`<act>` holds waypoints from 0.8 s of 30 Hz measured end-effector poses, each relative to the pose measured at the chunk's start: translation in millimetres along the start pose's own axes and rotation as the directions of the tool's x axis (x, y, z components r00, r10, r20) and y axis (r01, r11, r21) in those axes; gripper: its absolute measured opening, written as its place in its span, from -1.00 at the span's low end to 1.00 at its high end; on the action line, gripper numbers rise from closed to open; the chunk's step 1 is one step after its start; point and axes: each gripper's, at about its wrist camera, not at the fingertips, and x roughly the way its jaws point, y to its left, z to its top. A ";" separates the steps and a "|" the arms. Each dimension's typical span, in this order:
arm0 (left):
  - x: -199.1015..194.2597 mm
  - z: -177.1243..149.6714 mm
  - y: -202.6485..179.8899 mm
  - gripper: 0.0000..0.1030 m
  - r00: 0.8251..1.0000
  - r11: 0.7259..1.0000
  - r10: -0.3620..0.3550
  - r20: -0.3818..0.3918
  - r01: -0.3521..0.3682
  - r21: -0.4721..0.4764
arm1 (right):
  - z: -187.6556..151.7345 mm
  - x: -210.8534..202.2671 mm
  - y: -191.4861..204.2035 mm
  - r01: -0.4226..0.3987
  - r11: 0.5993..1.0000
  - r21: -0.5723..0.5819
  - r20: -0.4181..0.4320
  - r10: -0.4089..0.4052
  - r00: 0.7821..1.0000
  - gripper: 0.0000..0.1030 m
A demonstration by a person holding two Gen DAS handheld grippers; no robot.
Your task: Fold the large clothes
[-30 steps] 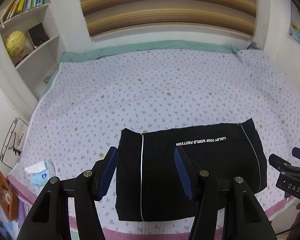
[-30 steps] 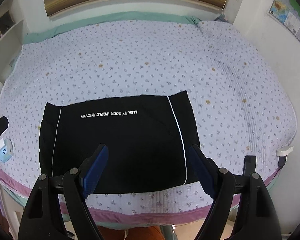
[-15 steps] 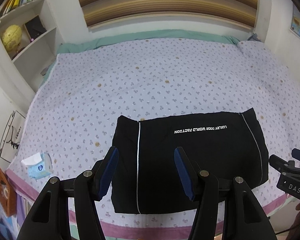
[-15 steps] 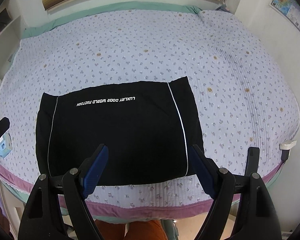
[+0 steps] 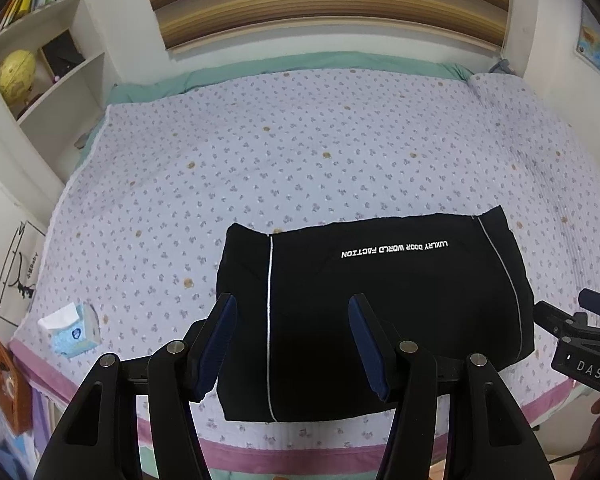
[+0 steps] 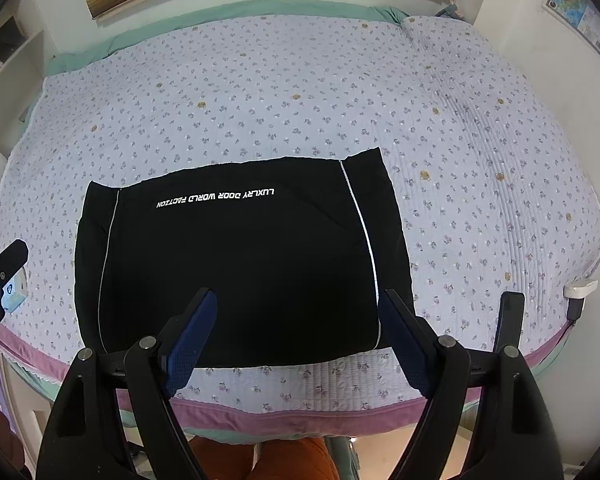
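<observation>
Garment (image 5: pixel 380 312) lies folded as before; both cameras have risen.

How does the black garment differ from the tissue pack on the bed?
The garment is black, large and folded flat; the tissue pack is light blue, small and boxy, with a white tissue sticking out. The garment lies near the bed's front edge, centered; the pack sits toward the left corner. Both rest on the floral quilt, apart from each other.
</observation>
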 end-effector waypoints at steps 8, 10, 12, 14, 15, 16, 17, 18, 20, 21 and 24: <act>4.2 -2.6 -1.5 0.15 1.000 1.000 -0.004 -0.017 0.004 0.004 | -0.4 1.9 5.4 -0.002 1.000 -0.016 -0.008 0.002 1.000 0.64; 2.4 -2.3 -1.9 0.15 1.000 1.000 0.000 -0.005 0.001 0.012 | -0.5 2.4 5.9 -0.001 1.000 -0.016 -0.010 0.001 1.000 0.64; 0.6 -1.4 -2.6 0.15 1.000 1.000 0.004 0.006 -0.004 0.016 | -0.4 2.8 5.7 -0.001 1.000 -0.014 -0.012 0.001 1.000 0.64; 0.5 -0.4 -2.5 0.15 1.000 1.000 0.004 0.011 -0.004 0.018 | -0.1 3.7 5.5 0.000 1.000 -0.012 -0.016 0.000 1.000 0.64; 0.8 -0.4 -2.3 0.15 1.000 1.000 0.003 0.011 -0.003 0.017 | -0.1 4.0 5.5 -0.001 1.000 -0.010 -0.018 0.001 1.000 0.64; 2.0 -0.5 -2.1 0.15 1.000 1.000 0.003 0.008 -0.003 0.016 | 0.0 4.4 5.2 -0.002 1.000 -0.011 -0.019 0.001 1.000 0.64; 2.8 -1.1 -2.3 0.15 1.000 1.000 0.004 0.006 -0.004 0.015 | 0.0 4.6 5.6 -0.003 1.000 -0.011 -0.020 0.002 1.000 0.64; 4.3 -1.2 -2.3 0.15 1.000 1.000 0.007 0.002 -0.007 0.015 | -0.1 4.8 5.2 -0.004 1.000 -0.013 -0.020 0.003 1.000 0.64; 6.5 -1.1 -2.4 0.15 1.000 1.000 0.008 -0.003 -0.008 0.015 | 0.4 5.5 5.7 -0.004 1.000 -0.017 -0.022 0.003 1.000 0.64; 7.4 -1.1 -2.2 0.15 1.000 1.000 0.005 -0.006 -0.005 0.016 | 0.4 5.6 6.1 -0.004 1.000 -0.017 -0.023 0.003 1.000 0.64; 10.1 -0.2 -2.8 0.15 1.000 1.000 0.003 -0.013 -0.003 0.021 | 1.6 6.9 5.5 -0.008 1.000 -0.022 -0.025 0.007 1.000 0.64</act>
